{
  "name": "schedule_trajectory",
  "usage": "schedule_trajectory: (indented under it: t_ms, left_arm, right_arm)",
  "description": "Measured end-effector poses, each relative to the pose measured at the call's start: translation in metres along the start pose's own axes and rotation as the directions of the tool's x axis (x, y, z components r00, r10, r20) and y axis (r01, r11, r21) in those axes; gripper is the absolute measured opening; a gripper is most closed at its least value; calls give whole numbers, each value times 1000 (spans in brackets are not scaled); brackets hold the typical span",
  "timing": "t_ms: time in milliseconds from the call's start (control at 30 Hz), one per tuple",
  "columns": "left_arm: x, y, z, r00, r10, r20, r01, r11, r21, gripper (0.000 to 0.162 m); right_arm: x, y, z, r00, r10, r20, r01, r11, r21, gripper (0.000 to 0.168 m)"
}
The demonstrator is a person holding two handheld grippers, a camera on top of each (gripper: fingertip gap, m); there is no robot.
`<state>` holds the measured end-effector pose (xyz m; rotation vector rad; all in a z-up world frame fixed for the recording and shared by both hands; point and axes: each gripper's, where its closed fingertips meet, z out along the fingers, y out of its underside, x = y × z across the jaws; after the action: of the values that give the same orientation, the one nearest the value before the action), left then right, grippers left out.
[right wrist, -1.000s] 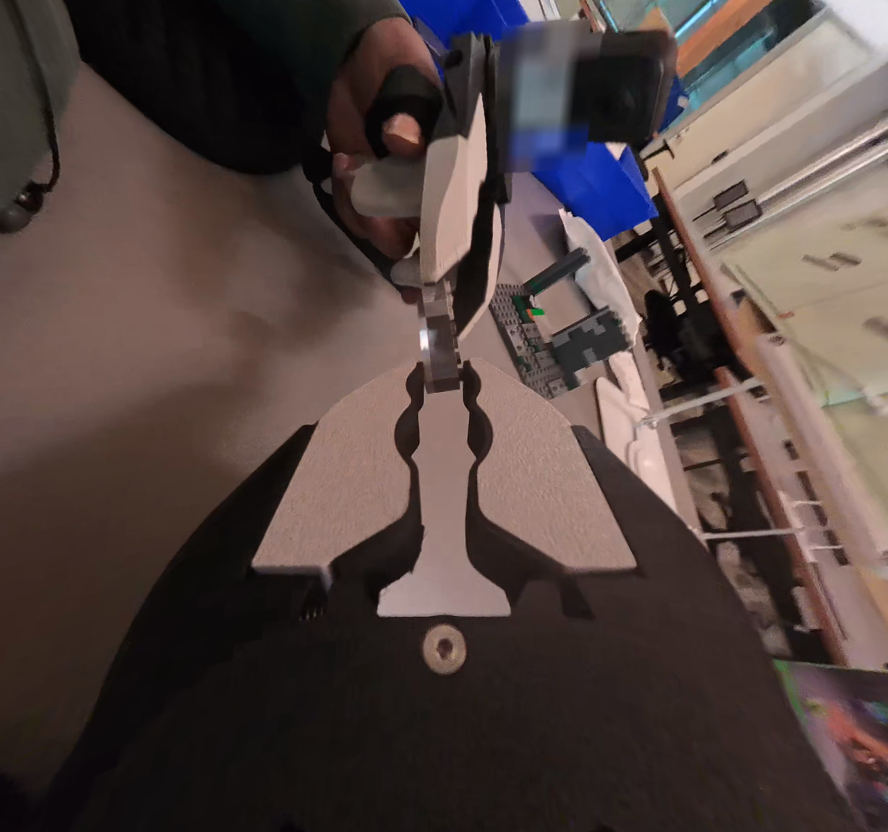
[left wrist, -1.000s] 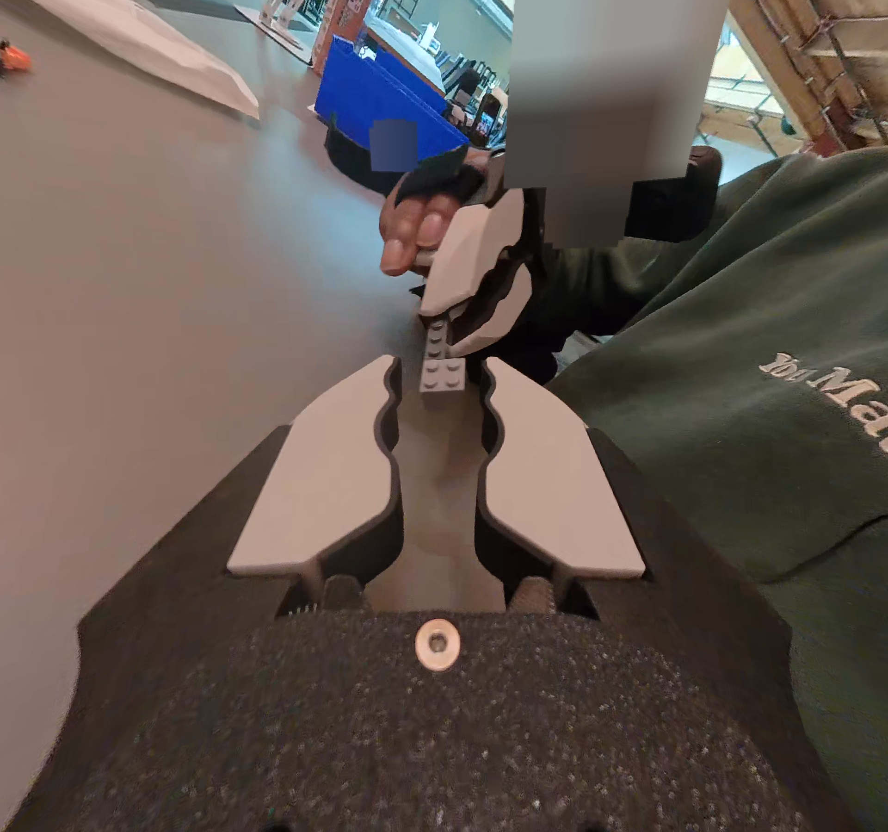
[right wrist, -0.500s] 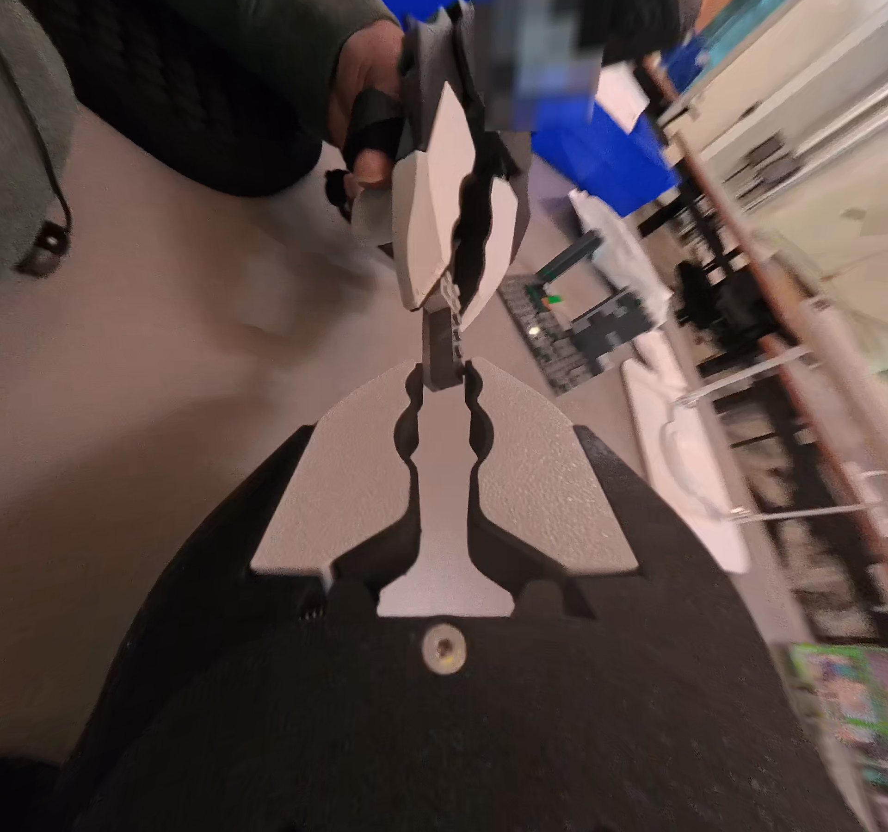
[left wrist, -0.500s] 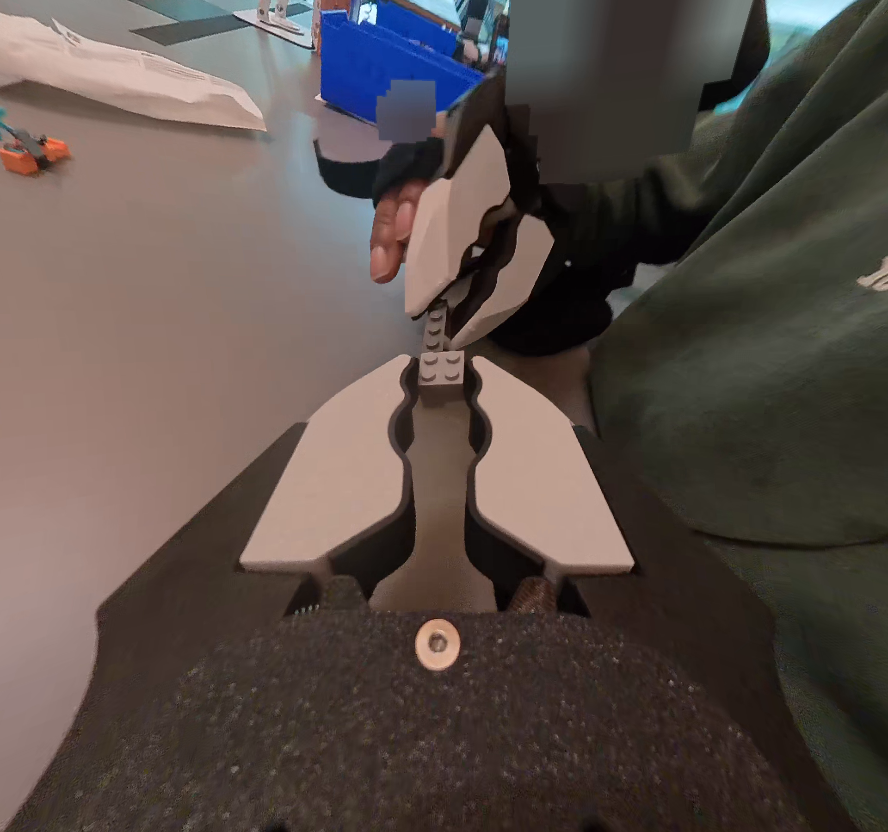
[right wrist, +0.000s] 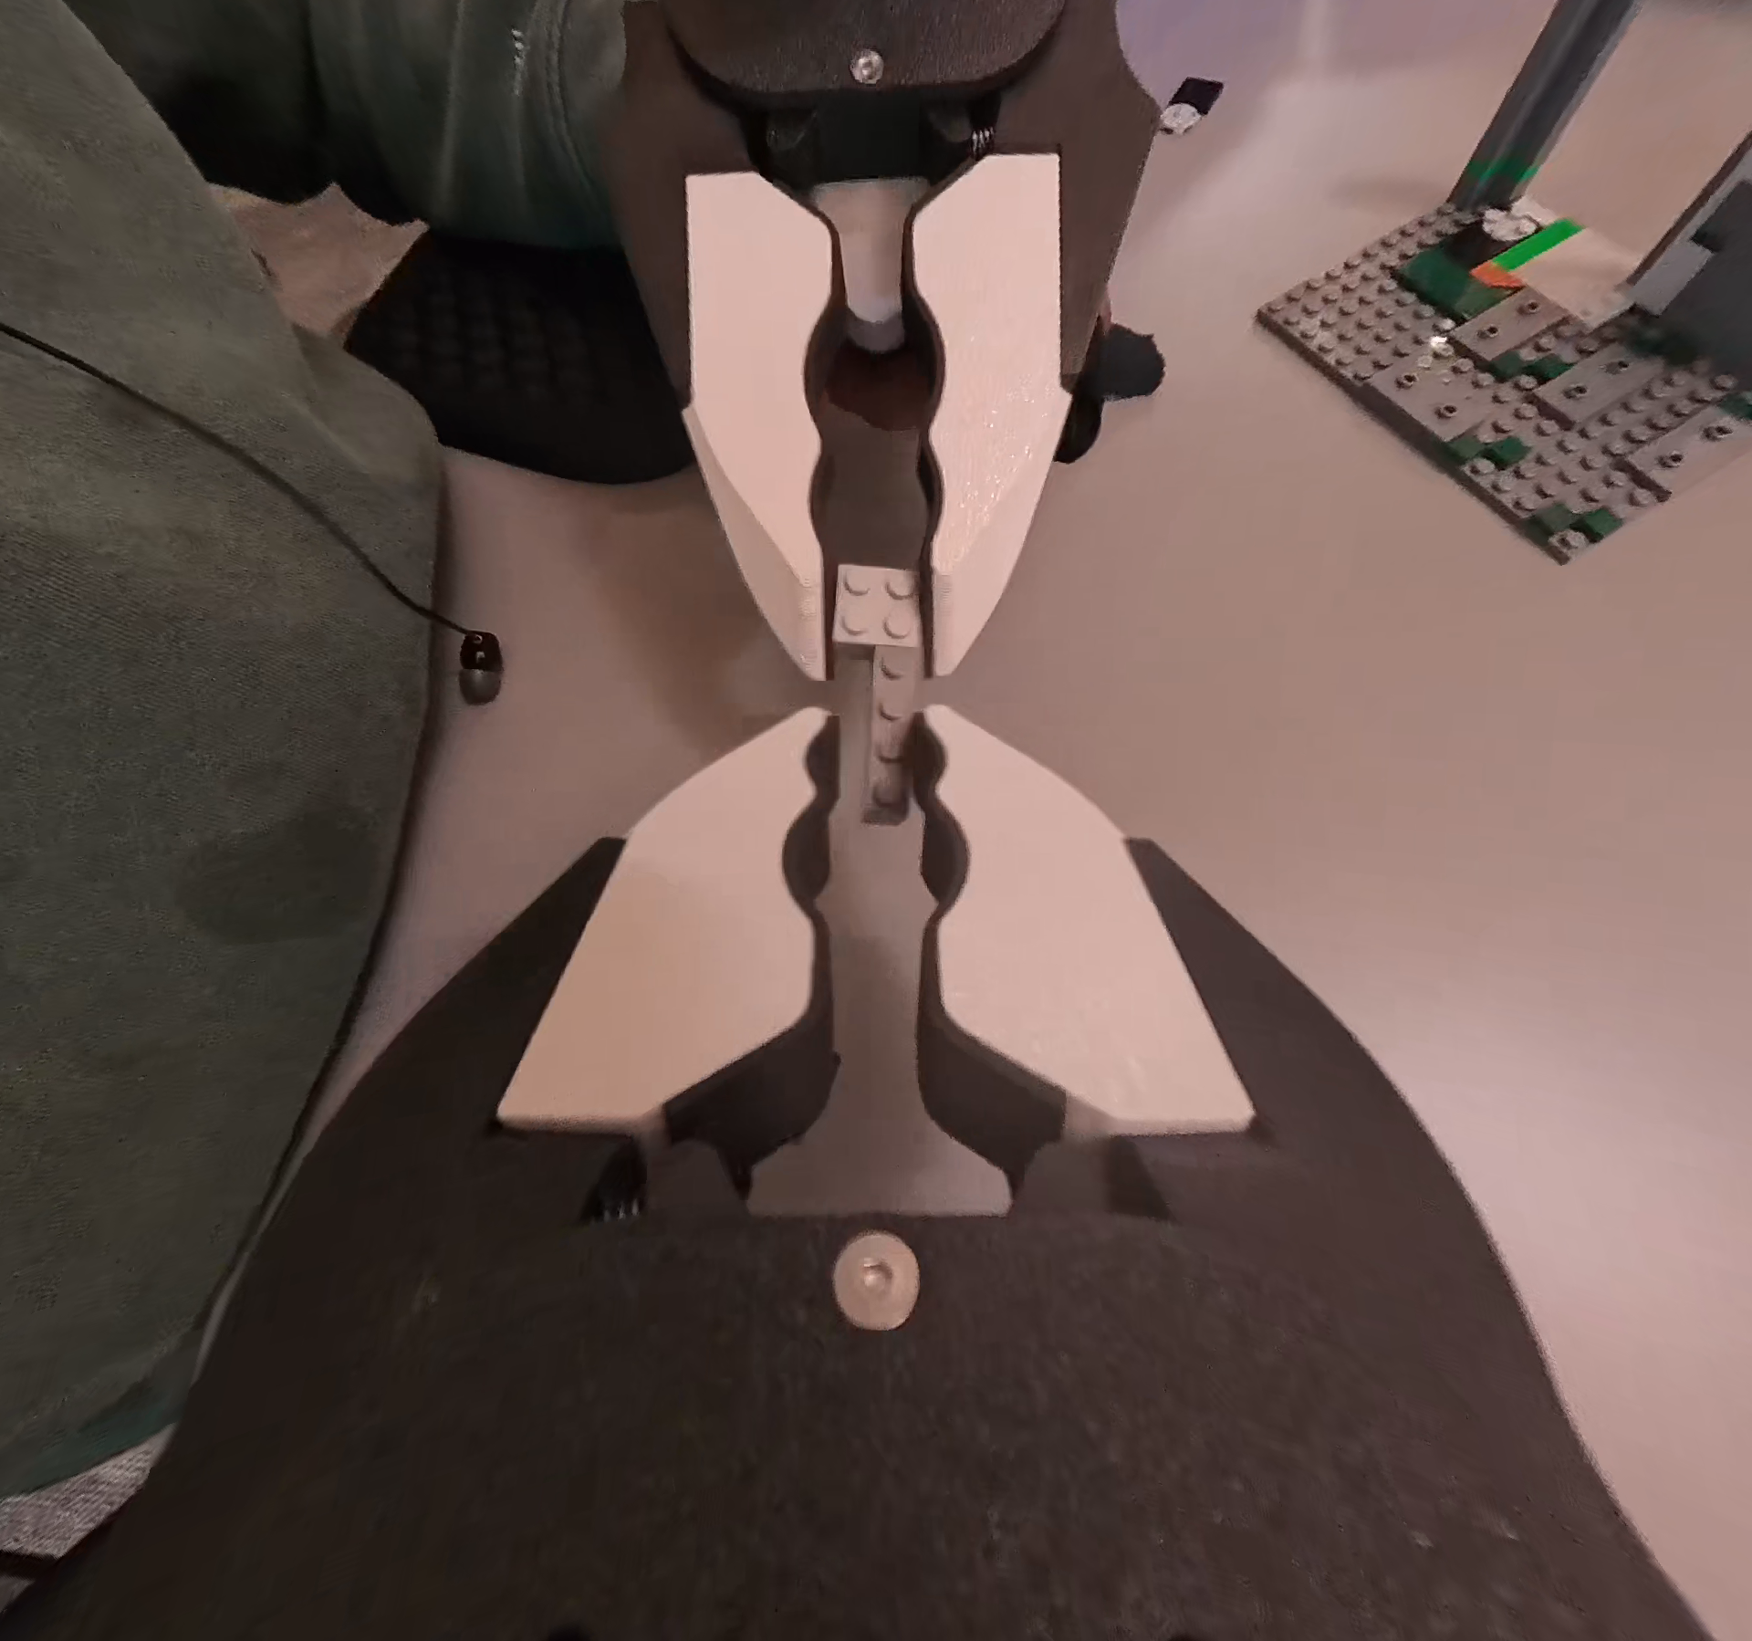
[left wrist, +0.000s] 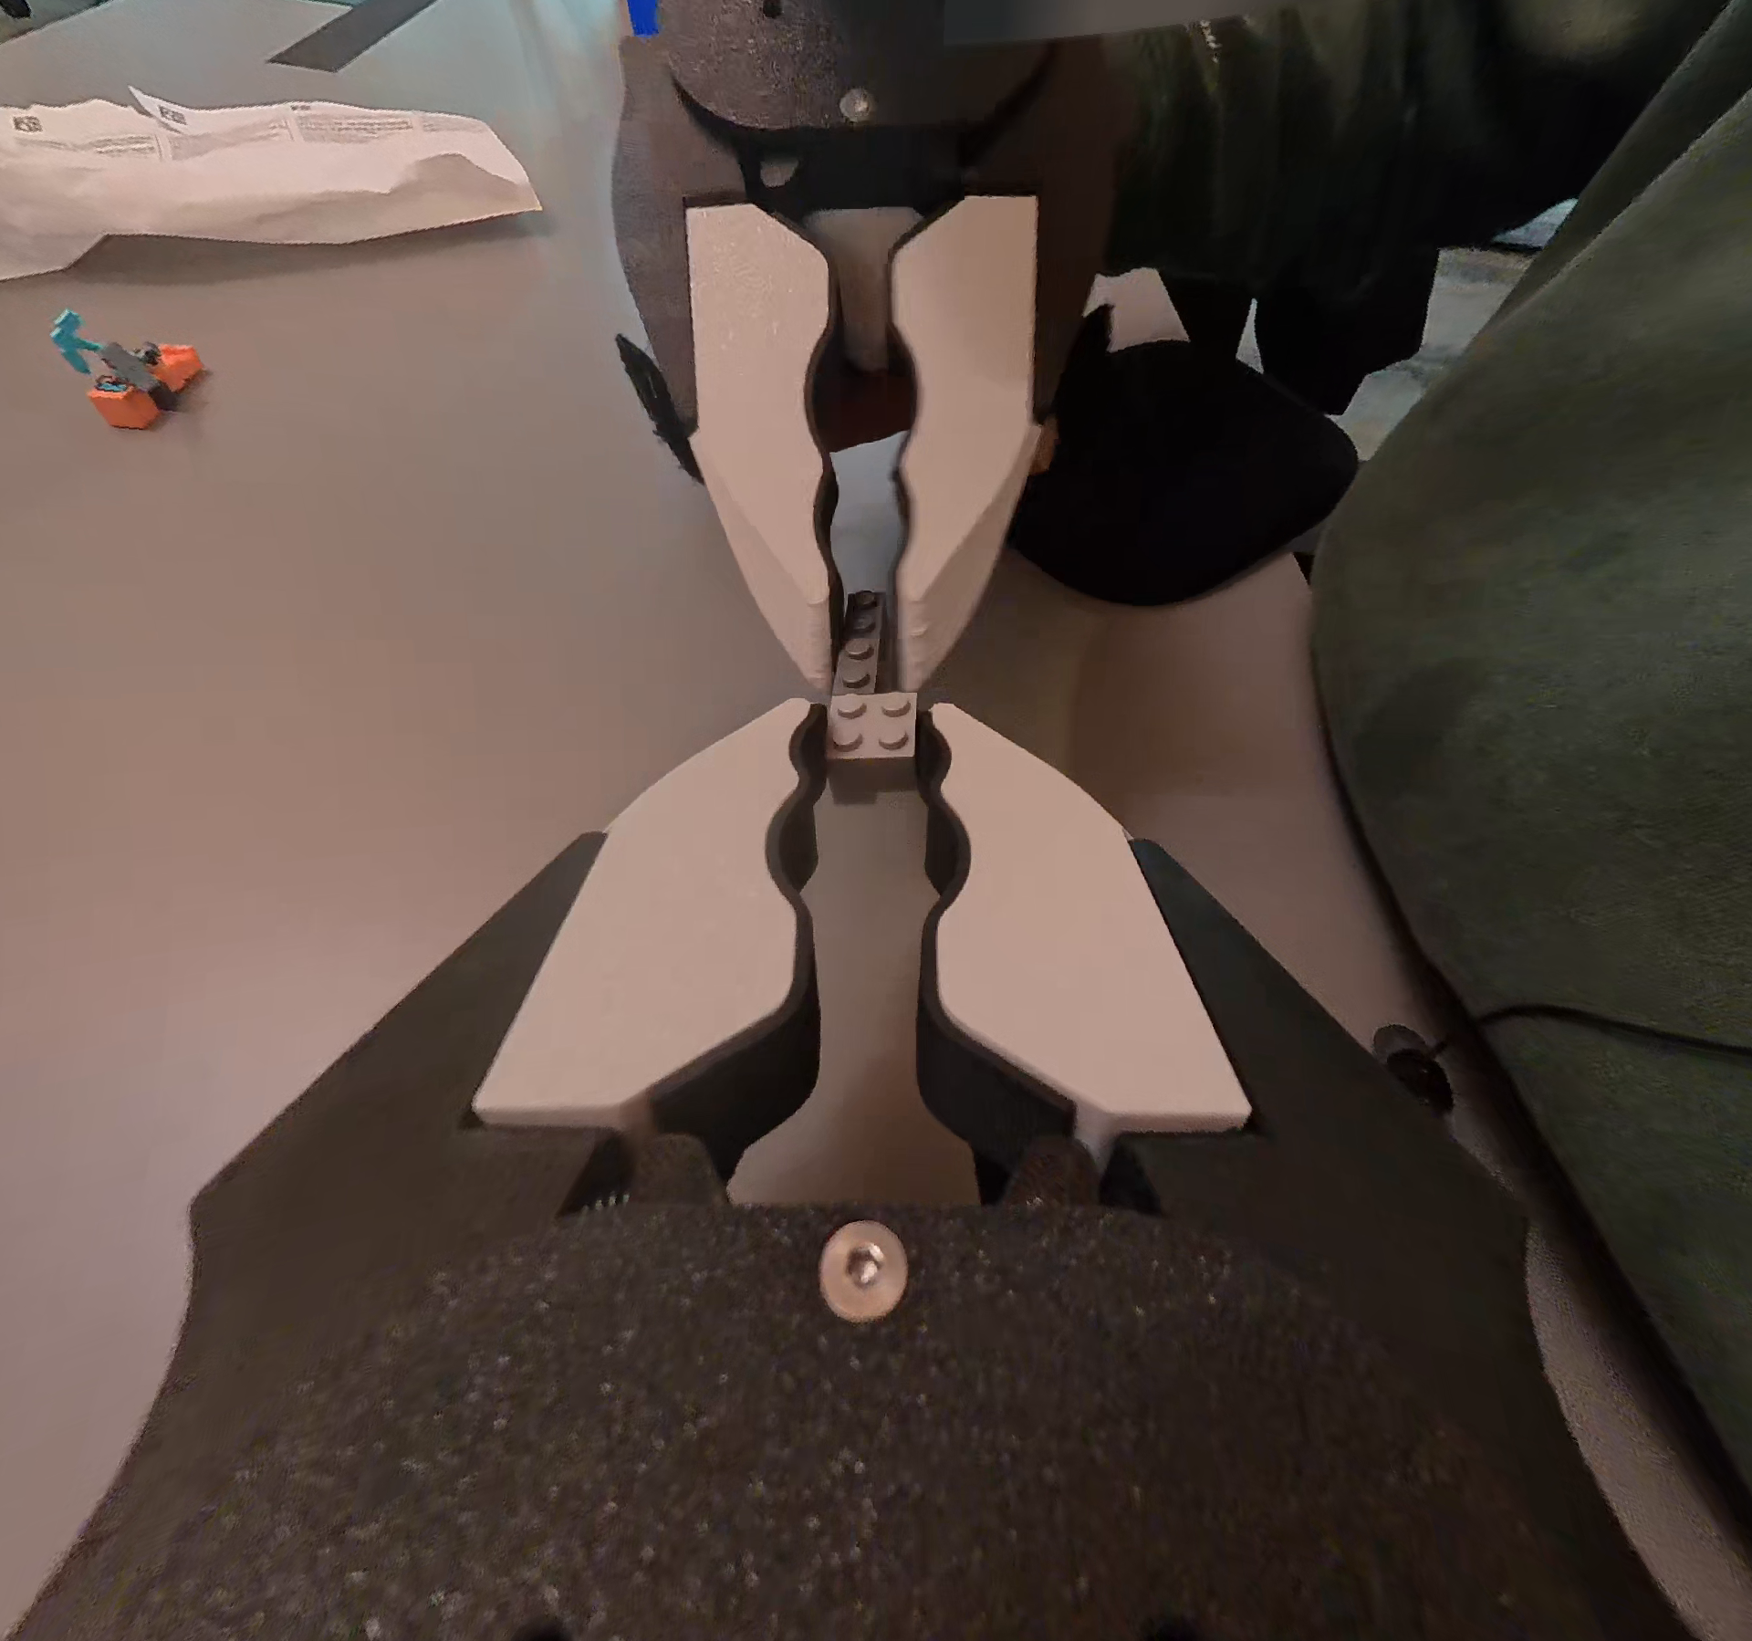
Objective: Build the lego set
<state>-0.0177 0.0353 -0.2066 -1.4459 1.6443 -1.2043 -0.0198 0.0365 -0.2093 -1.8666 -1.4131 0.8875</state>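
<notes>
Since a second ago both grippers have swung to face each other tip to tip, and the small light-grey square four-stud Lego brick, then free ahead of spread fingers, is now pinched at the left gripper tips, joined to the long narrow grey studded Lego strip clamped by the right gripper. Both pieces hang above the grey tabletop, hemmed by a dark green sleeve. Well apart lie a crumpled white paper sheet, a small orange-and-teal Lego model and a grey studded baseplate build.

Left gripper clamps grey 2x2 brick; right gripper opposite, tip to tip, pinches attached narrow grey plate.
</notes>
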Motion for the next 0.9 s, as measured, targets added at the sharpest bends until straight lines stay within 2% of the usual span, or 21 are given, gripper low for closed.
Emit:
schedule_trajectory:
  t_ms: [33,200,300,500,633,900]
  left_arm:
    - [0,1,0,1000,4,8,-4,1000,-5,18]
    - [-5,8,0,999,0,53,1,1000,-22,17]
    - [-20,12,-2,990,-45,131,48,999,-24,26]
    - [-47,27,-15,959,-104,265,118,992,-35,30]
    - [-57,25,-25,945,-155,288,152,988,31,18]
    - [-69,20,-39,918,-248,309,221,968,121,21]
  right_arm:
    - [2,1,1,1000,-11,-10,10,1000,-13,8]
    - [7,4,4,997,-68,-28,66,996,-55,8]
    - [19,8,2,996,-80,-44,77,995,-66,7]
    - [66,31,-13,992,-84,-96,70,987,-142,7]
    - [90,40,-15,990,-98,-99,80,983,-168,8]
    - [106,45,-1,991,-116,-67,100,972,-213,8]
